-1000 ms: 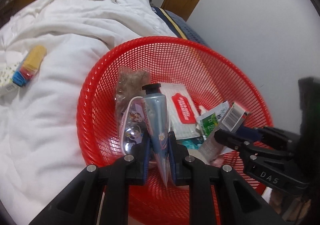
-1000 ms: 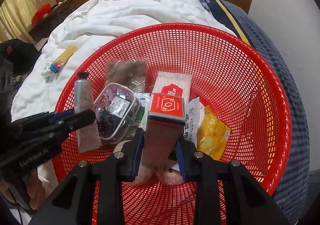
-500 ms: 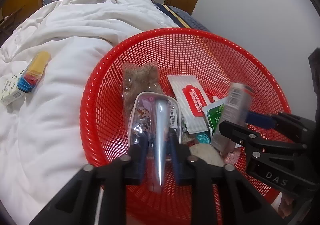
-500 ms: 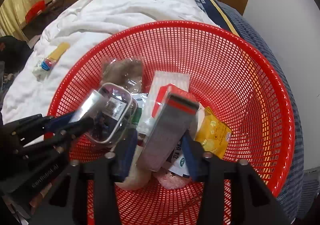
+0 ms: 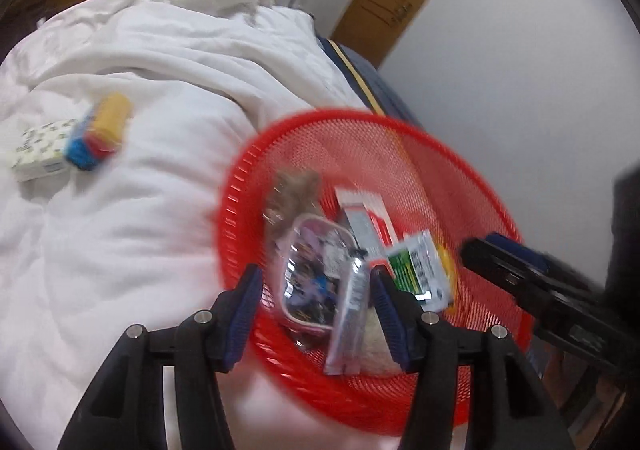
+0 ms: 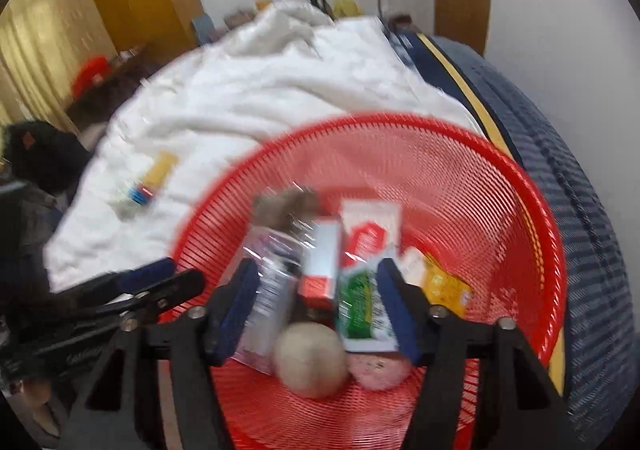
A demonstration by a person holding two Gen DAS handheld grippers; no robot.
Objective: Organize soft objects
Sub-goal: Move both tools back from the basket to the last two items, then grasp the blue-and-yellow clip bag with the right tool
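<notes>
A red mesh basket (image 5: 232, 189) (image 6: 532, 185) rests on the bed. My left gripper (image 5: 316, 290) hangs over its near rim with the jaws opening. A silver tube (image 5: 350, 310) lies loose in the basket below them, touching neither pad, beside a clear pink-edged pouch (image 5: 308, 278). My right gripper (image 6: 316, 282) is opening too. Beneath it a red-and-silver box (image 6: 320, 262) lies free among a green sachet (image 6: 360, 302), a wipes pack (image 6: 372, 226), a yellow packet (image 6: 444, 282), a beige ball (image 6: 310, 358) and a pink ball (image 6: 376, 368). Both views are blurred.
A rumpled white duvet (image 5: 140, 209) covers the bed. On it, left of the basket, lie a yellow, red and blue pack (image 5: 98, 133) and a patterned tissue pack (image 5: 44, 149). A white wall (image 5: 520, 69) stands close on the right, past the blue mattress edge (image 6: 580, 250).
Both grippers opened and let go: the silver tube and the red-and-silver box dropped into the basket. Both hands pulled back and up from it.
</notes>
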